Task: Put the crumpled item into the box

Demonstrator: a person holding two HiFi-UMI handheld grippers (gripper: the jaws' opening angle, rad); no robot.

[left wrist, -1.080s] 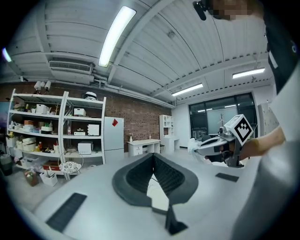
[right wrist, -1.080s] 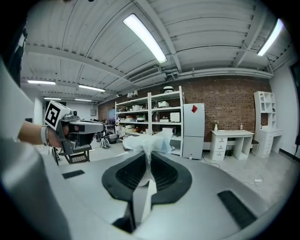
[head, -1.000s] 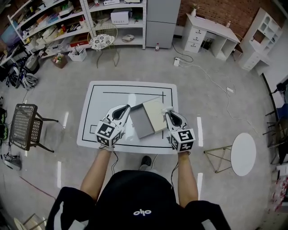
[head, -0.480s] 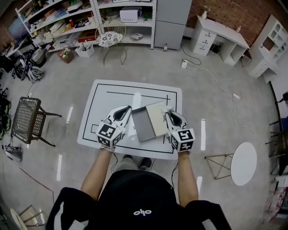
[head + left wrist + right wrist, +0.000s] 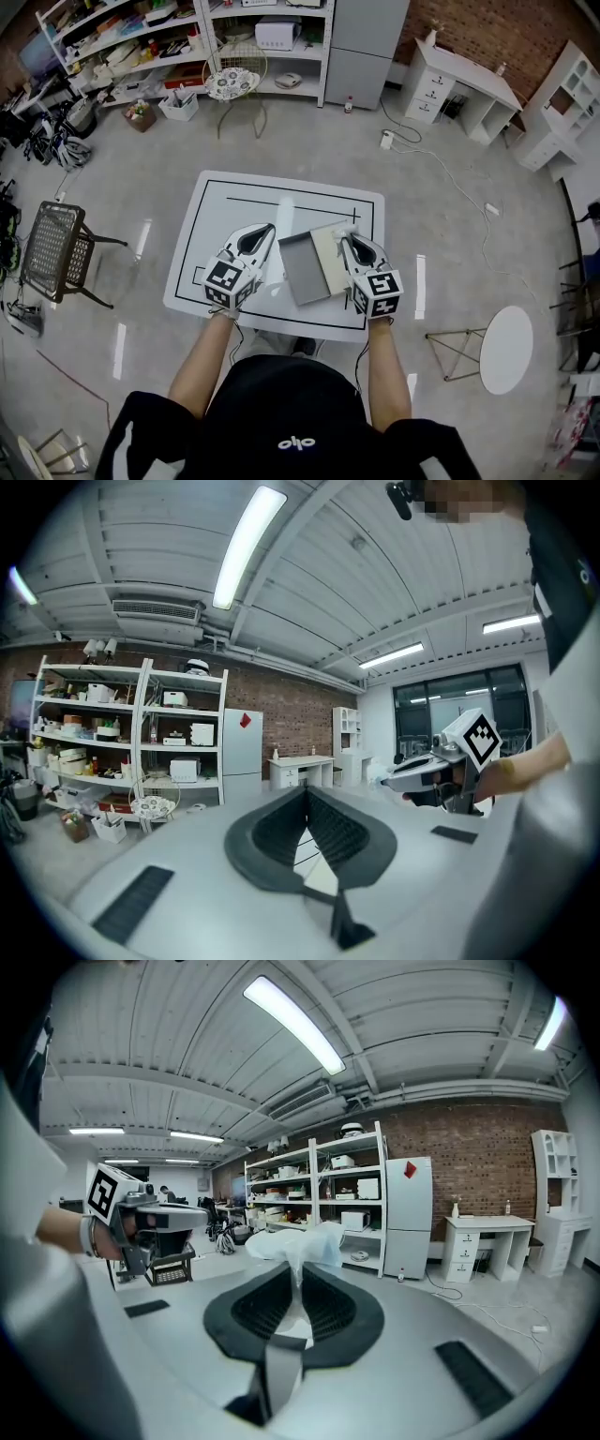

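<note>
An open box (image 5: 302, 267), a grey tray with a beige lid (image 5: 330, 260) beside it, lies on the white table (image 5: 216, 216) between my two grippers. My right gripper (image 5: 344, 234) sits at the box's right edge, shut on a crumpled white item (image 5: 349, 228). In the right gripper view that crumpled item (image 5: 298, 1241) bulges out above the shut jaws of the right gripper (image 5: 298, 1283). At the box's left side my left gripper (image 5: 265, 228) is raised; in its own view the left gripper (image 5: 306, 794) is shut with nothing in it.
A wire chair (image 5: 52, 258) stands left of the table, and a round white side table (image 5: 506, 321) stands to the right. Shelves (image 5: 141, 47), a wire stool (image 5: 225, 84) and a floor cable (image 5: 450, 173) lie farther back.
The head view has drifted, so the table sits slightly lower in the picture. Both grippers keep their places beside the box, and the right one still holds the crumpled item.
</note>
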